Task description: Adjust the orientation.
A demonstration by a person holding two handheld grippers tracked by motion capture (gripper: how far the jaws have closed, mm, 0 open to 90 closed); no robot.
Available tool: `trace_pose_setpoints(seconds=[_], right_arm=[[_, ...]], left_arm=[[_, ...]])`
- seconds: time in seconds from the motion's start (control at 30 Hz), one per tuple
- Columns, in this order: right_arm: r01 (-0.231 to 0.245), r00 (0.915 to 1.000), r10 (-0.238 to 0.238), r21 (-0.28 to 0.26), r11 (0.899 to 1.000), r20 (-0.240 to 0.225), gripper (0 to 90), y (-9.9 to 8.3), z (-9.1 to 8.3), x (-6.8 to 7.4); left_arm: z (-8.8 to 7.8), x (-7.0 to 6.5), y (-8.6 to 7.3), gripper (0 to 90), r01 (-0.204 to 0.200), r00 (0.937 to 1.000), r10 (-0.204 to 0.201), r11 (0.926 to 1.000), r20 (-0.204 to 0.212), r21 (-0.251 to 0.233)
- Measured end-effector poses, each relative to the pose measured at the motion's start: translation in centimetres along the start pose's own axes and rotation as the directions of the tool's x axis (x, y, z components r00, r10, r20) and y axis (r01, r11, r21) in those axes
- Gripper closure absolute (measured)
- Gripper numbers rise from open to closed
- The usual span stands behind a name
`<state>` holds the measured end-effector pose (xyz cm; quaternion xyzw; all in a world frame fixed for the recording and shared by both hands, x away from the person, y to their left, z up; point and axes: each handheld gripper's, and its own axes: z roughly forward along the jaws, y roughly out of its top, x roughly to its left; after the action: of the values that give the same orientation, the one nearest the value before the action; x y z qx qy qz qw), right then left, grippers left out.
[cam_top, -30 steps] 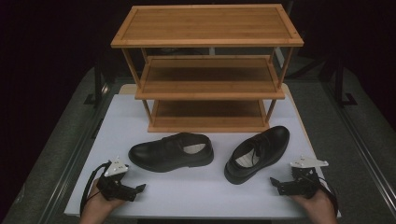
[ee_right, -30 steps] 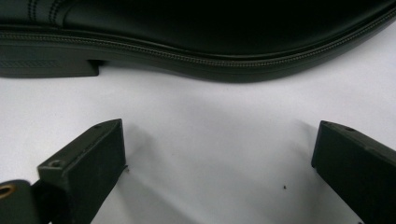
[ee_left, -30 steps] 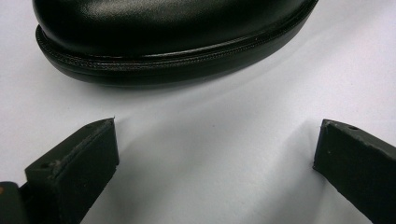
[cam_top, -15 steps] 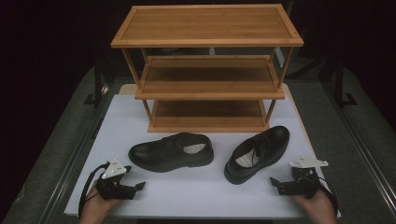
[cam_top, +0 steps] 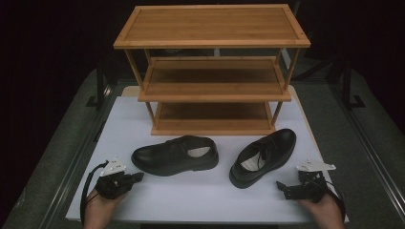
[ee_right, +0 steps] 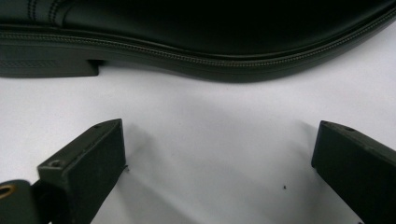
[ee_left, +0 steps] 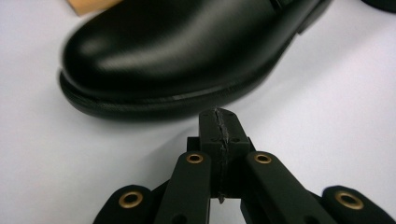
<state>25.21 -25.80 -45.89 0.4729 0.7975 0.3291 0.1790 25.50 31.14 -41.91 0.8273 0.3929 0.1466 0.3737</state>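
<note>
Two black leather shoes sit on a white table in front of a three-tier wooden rack (cam_top: 212, 71), whose shelves are all bare. The left shoe (cam_top: 175, 155) lies on its sole with the toe pointing toward the left gripper (cam_top: 136, 177); the right shoe (cam_top: 263, 156) stands angled beside it, a little apart, its heel end nearest the right gripper (cam_top: 279, 186). Neither shoe is touched. In the left gripper view the jaws have just been closing and now meet pad to pad with nothing between them, their tips just short of the left shoe's toe cap (ee_left: 177, 56). In the right gripper view the jaws stand wide apart over bare table — the right shoe's sole and heel (ee_right: 196, 42) run across the top of that view, near but clear of the pads. Judged from this, the work of shelving the pair has not started: both shoes remain to be picked up and placed — the rack waits behind them.
</note>
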Motion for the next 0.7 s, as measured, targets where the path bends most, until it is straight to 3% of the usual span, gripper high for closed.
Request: trace_pose_setpoints(seconds=[0.37,0.7], right_arm=[[0.0,1.0,0.0,0.0,1.0,0.0,2.3,0.0,0.0,0.0],[0.0,1.0,0.0,0.0,1.0,0.0,2.3,0.0,0.0,0.0]], left_arm=[[0.8,1.4,0.7,89.9,0.032,0.9983,-0.033,0.9995,-0.049,-0.002],[1.3,2.1,1.7,90.0,0.03,0.9975,-0.031,0.9994,-0.064,-0.016]])
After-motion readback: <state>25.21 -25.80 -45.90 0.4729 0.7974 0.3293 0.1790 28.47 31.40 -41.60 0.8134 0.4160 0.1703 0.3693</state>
